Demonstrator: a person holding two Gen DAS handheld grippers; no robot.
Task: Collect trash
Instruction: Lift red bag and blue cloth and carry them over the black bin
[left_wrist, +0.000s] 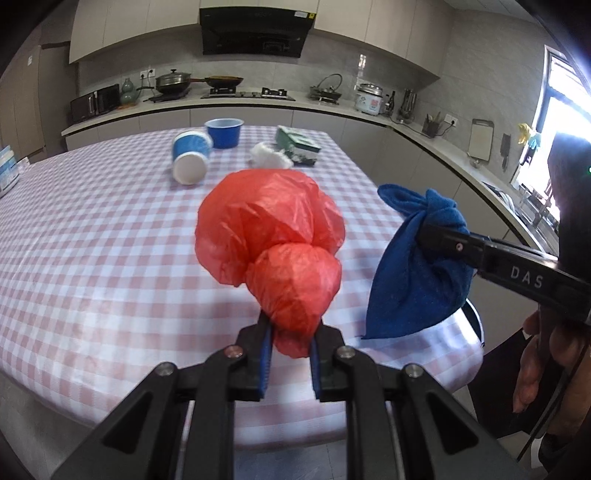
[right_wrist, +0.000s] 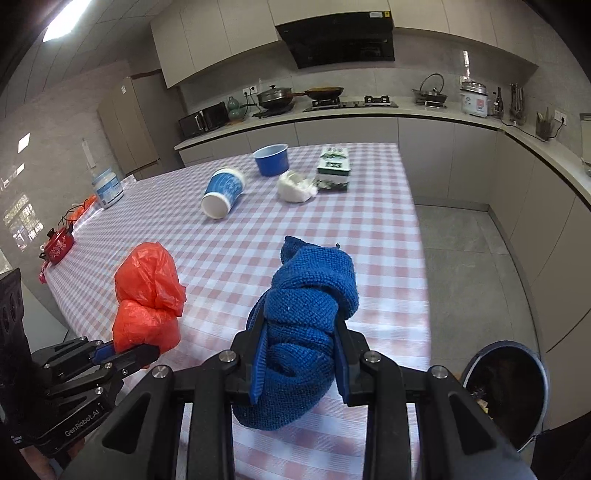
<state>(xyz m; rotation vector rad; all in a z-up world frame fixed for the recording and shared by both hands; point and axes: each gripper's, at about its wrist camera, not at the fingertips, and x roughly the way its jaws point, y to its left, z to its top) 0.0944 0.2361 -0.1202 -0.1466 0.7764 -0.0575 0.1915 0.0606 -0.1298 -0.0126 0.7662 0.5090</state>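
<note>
My left gripper (left_wrist: 291, 332) is shut on a crumpled red plastic bag (left_wrist: 269, 236) and holds it above the near edge of the checkered table (left_wrist: 92, 229). The red plastic bag also shows in the right wrist view (right_wrist: 147, 295). My right gripper (right_wrist: 301, 328) is shut on a bunched blue cloth (right_wrist: 306, 314), held above the table's near right corner; the blue cloth shows at the right in the left wrist view (left_wrist: 413, 266). A tipped blue paper cup (right_wrist: 223, 192), a blue bowl (right_wrist: 271, 158), a white crumpled tissue (right_wrist: 295, 186) and a green box (right_wrist: 334, 168) lie at the table's far end.
A dark round trash bin (right_wrist: 506, 391) stands on the floor at the lower right, below the table's corner. A white jar (right_wrist: 108, 188) and a red kettle (right_wrist: 57, 245) sit along the table's left side. Kitchen counters run along the back and the right.
</note>
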